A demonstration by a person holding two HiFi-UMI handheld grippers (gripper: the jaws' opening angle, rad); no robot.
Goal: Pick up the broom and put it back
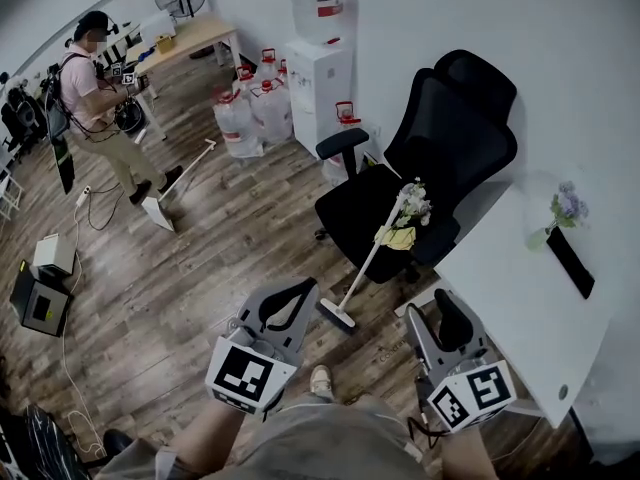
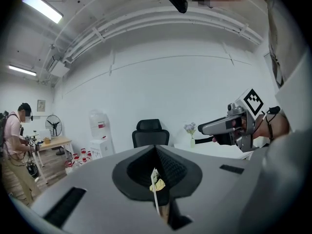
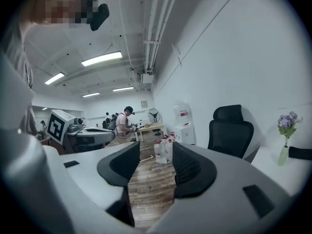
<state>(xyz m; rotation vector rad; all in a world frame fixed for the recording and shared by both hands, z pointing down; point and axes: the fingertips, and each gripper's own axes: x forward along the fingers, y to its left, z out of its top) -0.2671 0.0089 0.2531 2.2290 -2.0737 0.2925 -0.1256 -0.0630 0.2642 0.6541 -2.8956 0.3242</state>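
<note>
- The broom (image 1: 366, 265) leans against the front of the black office chair (image 1: 440, 138), with its head on the wooden floor (image 1: 200, 278) just before the chair's base.
- The left gripper (image 1: 303, 290) is near the chair's front, tips pressed together and holding nothing.
- The right gripper (image 1: 437, 313) is beside the chair, next to the white surface (image 1: 520, 298), spread and empty.

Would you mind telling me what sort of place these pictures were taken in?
Probably an office or workroom: a black swivel chair, a water dispenser with spare bottles beside it, and a white desk.
</note>
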